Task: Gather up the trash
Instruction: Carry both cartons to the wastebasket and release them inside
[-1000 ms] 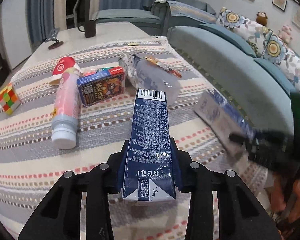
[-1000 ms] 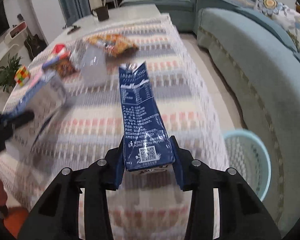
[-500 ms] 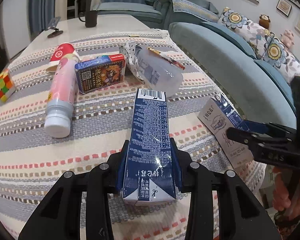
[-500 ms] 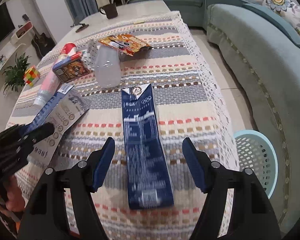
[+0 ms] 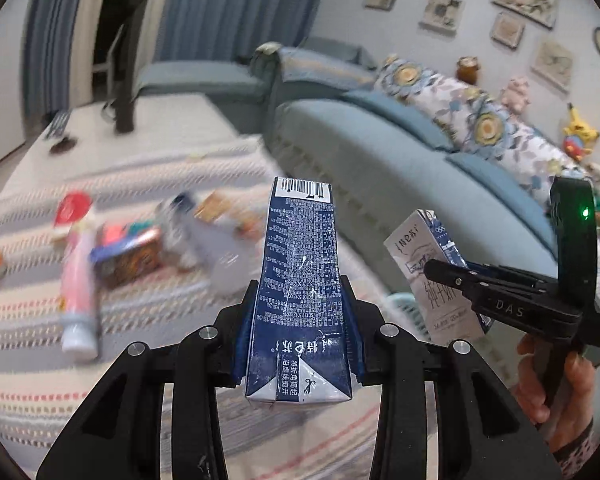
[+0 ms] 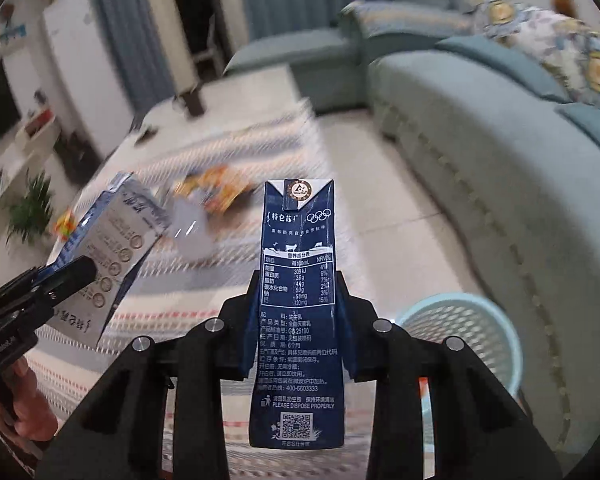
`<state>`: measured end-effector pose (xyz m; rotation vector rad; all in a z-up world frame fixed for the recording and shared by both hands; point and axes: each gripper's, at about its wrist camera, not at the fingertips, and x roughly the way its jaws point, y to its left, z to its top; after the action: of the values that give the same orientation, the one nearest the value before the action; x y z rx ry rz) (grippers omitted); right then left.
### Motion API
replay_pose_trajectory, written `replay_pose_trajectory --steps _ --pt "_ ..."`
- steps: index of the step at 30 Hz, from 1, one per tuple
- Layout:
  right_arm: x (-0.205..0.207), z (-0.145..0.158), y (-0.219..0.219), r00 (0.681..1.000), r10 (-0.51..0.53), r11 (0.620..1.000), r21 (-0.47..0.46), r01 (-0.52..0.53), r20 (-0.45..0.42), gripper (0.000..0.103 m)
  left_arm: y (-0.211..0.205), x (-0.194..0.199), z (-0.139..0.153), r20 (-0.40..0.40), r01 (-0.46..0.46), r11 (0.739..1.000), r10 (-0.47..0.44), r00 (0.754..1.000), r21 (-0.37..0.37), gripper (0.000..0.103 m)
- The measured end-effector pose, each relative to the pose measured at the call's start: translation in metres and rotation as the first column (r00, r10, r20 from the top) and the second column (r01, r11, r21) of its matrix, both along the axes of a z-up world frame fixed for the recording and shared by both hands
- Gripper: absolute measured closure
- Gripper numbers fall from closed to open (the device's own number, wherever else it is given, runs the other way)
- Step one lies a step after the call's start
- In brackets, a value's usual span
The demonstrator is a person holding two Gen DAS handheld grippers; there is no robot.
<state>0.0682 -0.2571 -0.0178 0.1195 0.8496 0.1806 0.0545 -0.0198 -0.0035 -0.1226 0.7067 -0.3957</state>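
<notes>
Milk cartons, two of them, both off the surface and in the air. Taking the pale blue basket (image 6: 466, 344) as landmark and going left to right:

Far left of basket, over the striped surface (image 5: 28, 300): left gripper (image 5: 300, 332) pinching a navy carton (image 5: 300, 280) across its lower body, pads on both side panels, barcode end pointing away. Leftover trash lies beyond it on the cloth: pink bottle (image 5: 78, 284), small printed box, clear plastic, snack wrapper. All blurred.

Closer to basket, up and left of its rim: right gripper (image 6: 298, 332) has just been closing, and its jaws are now pressed onto a second navy carton (image 6: 298, 312), QR end nearest the camera. Basket sits on the floor between surface edge and sofa.

Handling, my guess: thin paperboard, prob. empty so v. light; walls dent if squeezed hard, coating a bit slick. Grip mid-body on the flat sides, as now, not on the folded end flaps.
</notes>
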Motion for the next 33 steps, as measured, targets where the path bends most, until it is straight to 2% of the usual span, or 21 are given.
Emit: replay_pose_trajectory --steps 4,8,12,14,19,21,25,26,27,29,33 --pt "-0.019 0.022 -0.051 0.994 -0.098 0.995 -0.005 0.098 0.057 0.073 -0.047 -0.001 0.024 0.046 0.065 0.998 -0.064 0.997 -0.010 0.067" --pt "-0.032 0.017 -0.097 0.977 -0.206 0.978 -0.014 0.207 0.049 0.073 -0.096 0.004 0.026 0.037 0.125 0.992 -0.125 0.991 0.006 0.067" --pt "-0.038 -0.010 -0.132 0.956 -0.292 0.956 -0.028 0.292 -0.004 0.073 -0.151 0.017 0.010 -0.018 0.212 0.977 -0.211 0.977 0.021 0.067" --pt "-0.040 -0.034 -0.148 0.943 -0.327 0.945 -0.030 0.326 -0.054 0.073 -0.176 0.023 -0.009 -0.065 0.262 0.964 -0.259 0.964 0.035 0.067" --pt "-0.042 -0.091 -0.173 0.903 -0.391 0.919 -0.030 0.392 -0.178 0.073 -0.220 0.029 -0.057 -0.179 0.420 0.907 -0.408 0.895 0.032 0.067" --pt "-0.043 -0.116 -0.182 0.884 -0.409 0.910 -0.023 0.414 -0.225 0.073 -0.230 0.030 -0.076 -0.215 0.439 0.897 -0.420 0.882 0.051 0.068" --pt "-0.039 -0.146 -0.189 0.864 -0.415 0.903 -0.018 0.428 -0.285 0.072 -0.243 0.037 -0.109 -0.291 0.459 0.885 -0.421 0.859 0.074 0.067" --pt "-0.040 -0.149 -0.191 0.862 -0.415 0.903 -0.017 0.429 -0.292 0.072 -0.245 0.038 -0.116 -0.306 0.457 0.886 -0.413 0.858 0.084 0.064" --pt "-0.040 -0.154 -0.191 0.858 -0.418 0.901 -0.018 0.433 -0.300 0.072 -0.245 0.040 -0.118 -0.312 0.454 0.886 -0.407 0.858 0.092 0.056" --pt "-0.038 -0.159 -0.194 0.855 -0.421 0.900 -0.021 0.436 -0.302 0.072 -0.243 0.040 -0.118 -0.297 0.445 0.889 -0.398 0.868 0.108 0.049" --pt "-0.036 -0.163 -0.195 0.854 -0.425 0.897 -0.016 0.441 -0.300 0.072 -0.239 0.041 -0.115 -0.283 0.435 0.894 -0.391 0.876 0.110 0.048"
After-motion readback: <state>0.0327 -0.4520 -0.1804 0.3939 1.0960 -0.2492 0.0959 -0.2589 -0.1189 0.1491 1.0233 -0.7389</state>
